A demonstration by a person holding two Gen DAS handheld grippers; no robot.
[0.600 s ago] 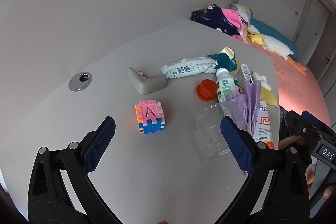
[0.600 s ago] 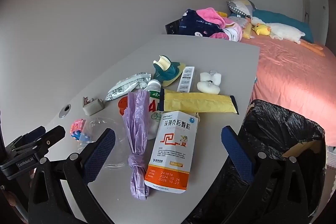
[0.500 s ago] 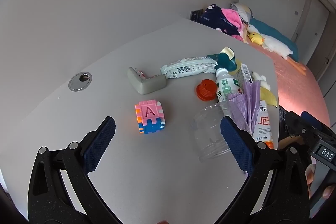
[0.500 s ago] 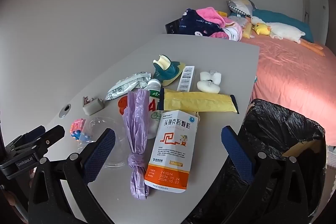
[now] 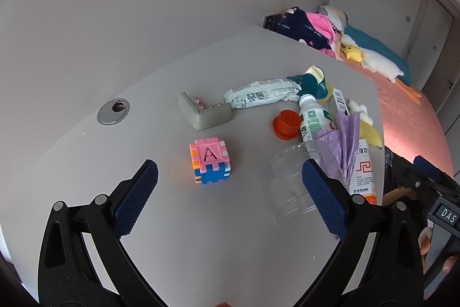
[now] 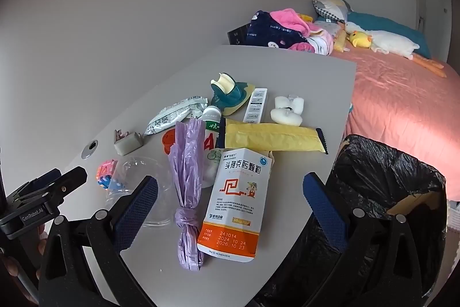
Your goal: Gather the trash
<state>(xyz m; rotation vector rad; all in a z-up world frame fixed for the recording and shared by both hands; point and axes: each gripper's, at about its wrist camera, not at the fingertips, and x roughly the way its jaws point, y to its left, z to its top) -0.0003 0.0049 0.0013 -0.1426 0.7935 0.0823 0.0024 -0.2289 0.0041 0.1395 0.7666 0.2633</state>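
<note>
Trash lies on a grey table (image 6: 313, 94): a white and orange medicine pouch (image 6: 237, 200), a knotted purple bag (image 6: 187, 183), a yellow wrapper (image 6: 273, 138), a white bottle (image 6: 211, 146), a clear plastic cup (image 5: 290, 186) and a white packet (image 5: 261, 95). A bin with a black liner (image 6: 382, 183) stands at the table's right edge. My right gripper (image 6: 230, 206) is open above the pouch and the purple bag. My left gripper (image 5: 230, 192) is open and empty over the table, near a pink letter cube (image 5: 210, 160) and the cup.
An orange lid (image 5: 286, 124), a grey corner guard (image 5: 204, 115), a teal tape holder (image 6: 230, 94), a small white box (image 6: 256, 104) and white foam pieces (image 6: 287, 110) are on the table. A cable hole (image 5: 113, 111) is at the left. A bed with clothes (image 6: 402, 82) lies behind.
</note>
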